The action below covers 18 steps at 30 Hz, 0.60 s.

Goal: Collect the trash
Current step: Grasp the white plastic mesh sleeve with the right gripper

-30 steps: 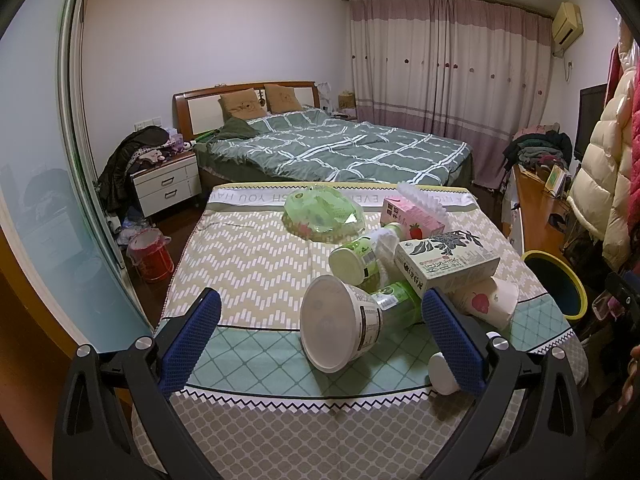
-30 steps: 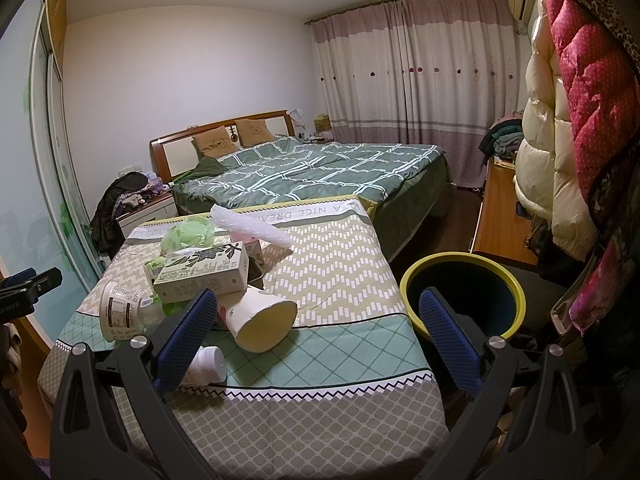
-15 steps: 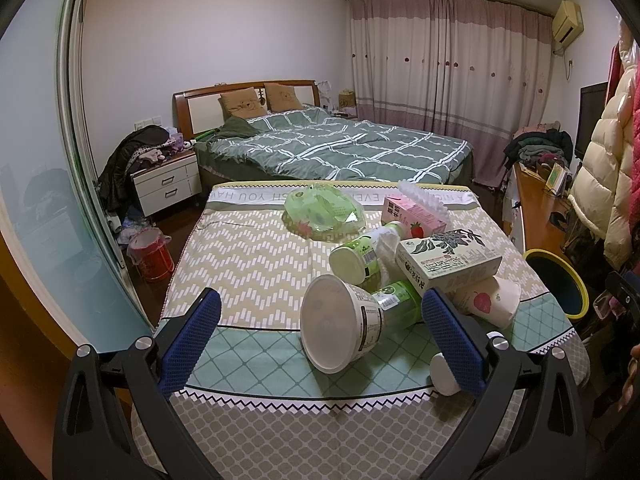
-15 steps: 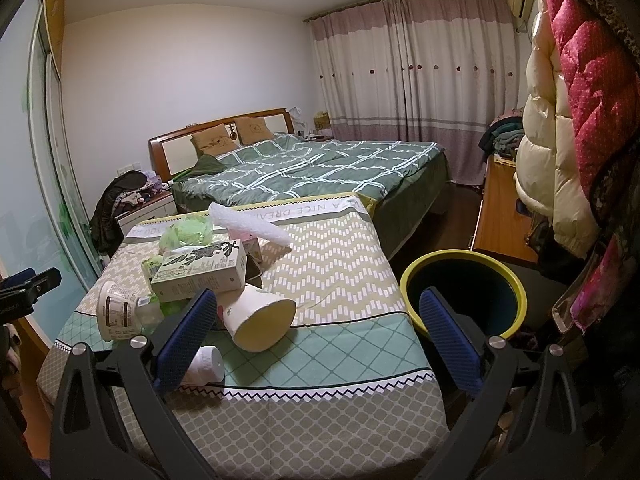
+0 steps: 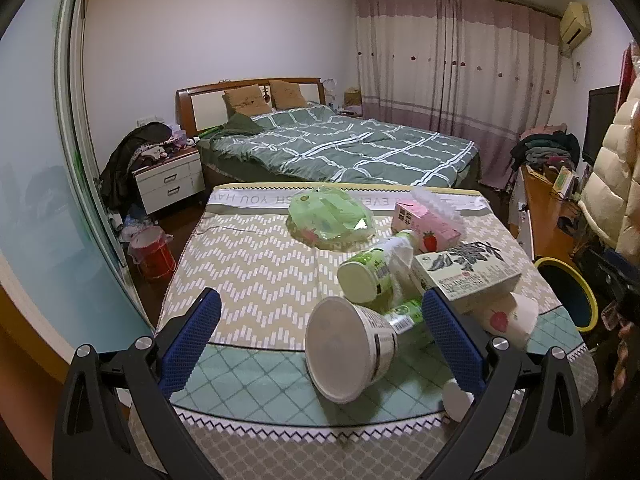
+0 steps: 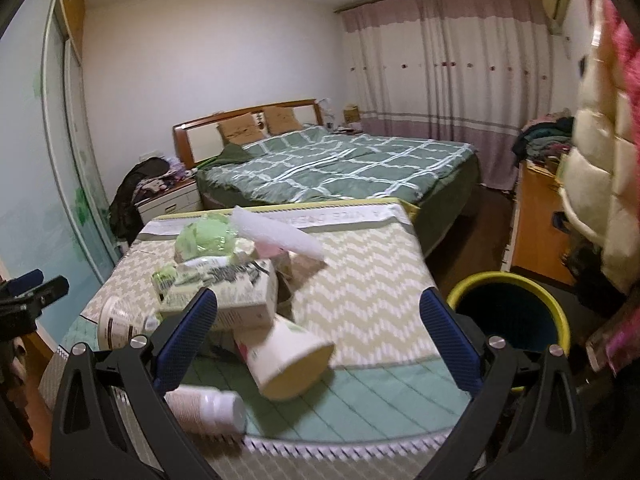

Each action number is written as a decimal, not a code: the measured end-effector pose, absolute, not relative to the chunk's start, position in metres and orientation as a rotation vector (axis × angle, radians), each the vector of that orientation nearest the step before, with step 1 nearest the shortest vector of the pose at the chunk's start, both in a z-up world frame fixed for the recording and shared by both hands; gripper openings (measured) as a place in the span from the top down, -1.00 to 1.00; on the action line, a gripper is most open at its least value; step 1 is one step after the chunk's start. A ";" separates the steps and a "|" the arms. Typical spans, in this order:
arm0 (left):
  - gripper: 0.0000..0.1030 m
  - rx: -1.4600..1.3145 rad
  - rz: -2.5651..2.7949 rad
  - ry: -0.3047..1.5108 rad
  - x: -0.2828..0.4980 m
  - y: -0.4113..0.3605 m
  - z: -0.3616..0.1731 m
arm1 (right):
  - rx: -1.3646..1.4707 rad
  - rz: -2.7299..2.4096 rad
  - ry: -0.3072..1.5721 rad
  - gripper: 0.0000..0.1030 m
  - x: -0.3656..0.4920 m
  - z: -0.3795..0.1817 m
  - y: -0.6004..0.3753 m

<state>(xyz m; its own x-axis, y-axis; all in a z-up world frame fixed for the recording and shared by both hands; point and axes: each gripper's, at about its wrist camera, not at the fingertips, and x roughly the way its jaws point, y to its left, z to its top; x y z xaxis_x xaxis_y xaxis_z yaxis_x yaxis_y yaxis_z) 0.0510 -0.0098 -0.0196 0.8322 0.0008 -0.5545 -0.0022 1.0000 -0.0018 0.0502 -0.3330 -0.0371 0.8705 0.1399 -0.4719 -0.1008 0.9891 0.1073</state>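
Bedroom; patterned tablecloth [image 6: 372, 280] strewn with trash; yellow-rimmed bin [image 6: 508, 312] on floor off right edge; right gripper [image 6: 318, 340] spread wide, empty; tipped paper cup [image 6: 288, 360] lies between its fingers, mouth toward camera, bin just right; left gripper [image 5: 320, 344] likewise wide, empty, framing white tub [image 5: 348, 352]; right arm judged nearer bin

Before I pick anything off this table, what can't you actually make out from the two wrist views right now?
- Left wrist view: the small white cup is mostly hidden behind the left gripper jaw.
- Right wrist view: motion blur smears the print on the cream box.
- Right wrist view: the right gripper jaw covers part of the bin; its dark bottom is unreadable.
- Left wrist view: contents of the green bag are unclear.
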 end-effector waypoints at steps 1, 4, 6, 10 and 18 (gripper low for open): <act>-0.93 -0.002 0.004 0.590 0.054 -0.010 -0.020 | 0.078 0.142 0.501 -0.88 0.058 -0.036 -0.329; -0.93 -0.007 0.014 0.594 0.066 -0.008 -0.022 | 0.047 0.189 0.516 -0.87 0.090 -0.034 -0.316; -0.93 -0.008 0.020 0.597 0.074 -0.007 -0.023 | 0.025 0.207 0.532 -0.79 0.112 -0.035 -0.307; -0.93 -0.006 0.025 0.610 0.088 -0.007 -0.027 | -0.012 0.242 0.586 -0.66 0.154 -0.043 -0.292; -0.93 -0.005 0.022 0.621 0.110 -0.008 -0.035 | -0.168 0.263 0.672 -0.50 0.207 -0.055 -0.251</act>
<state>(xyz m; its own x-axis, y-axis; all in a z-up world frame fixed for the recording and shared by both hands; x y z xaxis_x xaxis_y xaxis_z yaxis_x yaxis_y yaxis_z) 0.1097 -0.0076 -0.0347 0.8131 0.0188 -0.5819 -0.0219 0.9998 0.0016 0.2071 -0.2515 -0.0550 0.7510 0.1861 -0.6335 -0.2938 0.9534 -0.0683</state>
